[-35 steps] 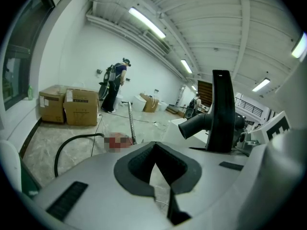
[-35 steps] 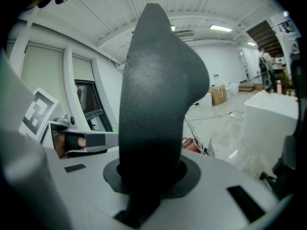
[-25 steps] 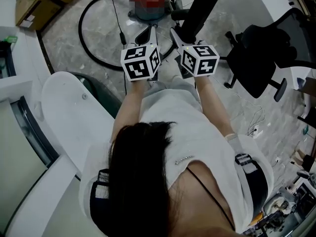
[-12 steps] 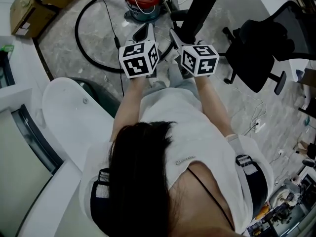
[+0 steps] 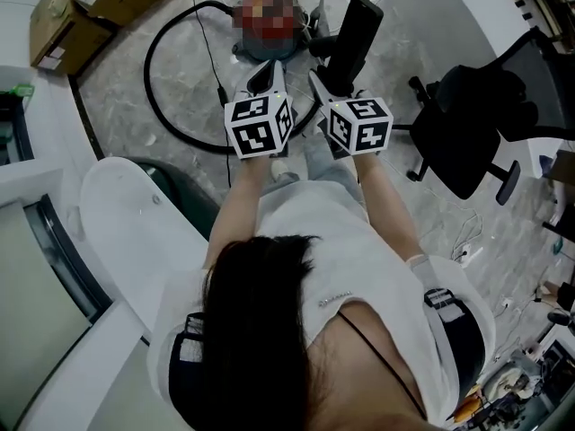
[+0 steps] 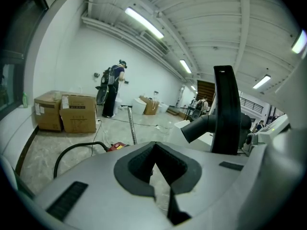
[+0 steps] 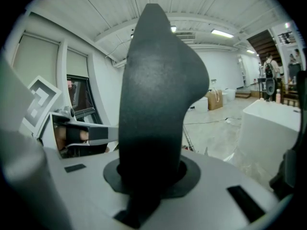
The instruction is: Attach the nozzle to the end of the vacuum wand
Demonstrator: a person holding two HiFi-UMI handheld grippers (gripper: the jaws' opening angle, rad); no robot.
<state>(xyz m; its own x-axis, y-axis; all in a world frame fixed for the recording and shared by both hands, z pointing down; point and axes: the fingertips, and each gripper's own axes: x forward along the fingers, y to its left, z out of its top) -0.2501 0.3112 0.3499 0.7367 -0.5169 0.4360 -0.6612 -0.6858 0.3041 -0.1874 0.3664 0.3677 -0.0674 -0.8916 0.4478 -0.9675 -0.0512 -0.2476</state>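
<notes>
My right gripper [image 5: 329, 72] is shut on a black vacuum nozzle [image 5: 352, 32] and holds it upright over the floor. In the right gripper view the nozzle [image 7: 156, 95] fills the middle, clamped between the pads of the right gripper [image 7: 149, 178]. Just to its left, my left gripper [image 5: 266, 68] is shut with nothing in it; the left gripper [image 6: 156, 159] shows its pads meeting. The nozzle [image 6: 225, 110] stands to its right. A thin metal wand [image 6: 132, 128] rises from the red vacuum cleaner [image 5: 267, 14] on the floor ahead. Its black hose [image 5: 154, 79] loops to the left.
Cardboard boxes [image 5: 90, 7] sit at the far left, and a black office chair [image 5: 476, 115] stands on the right. A white curved counter [image 5: 126, 214] lies at my left side. A person [image 6: 112, 87] stands far off by the wall. Cables run across the floor.
Both grippers have shifted a little together over the floor, side by side. The nozzle stays in the right gripper. Neither gripper's jaws have changed.
</notes>
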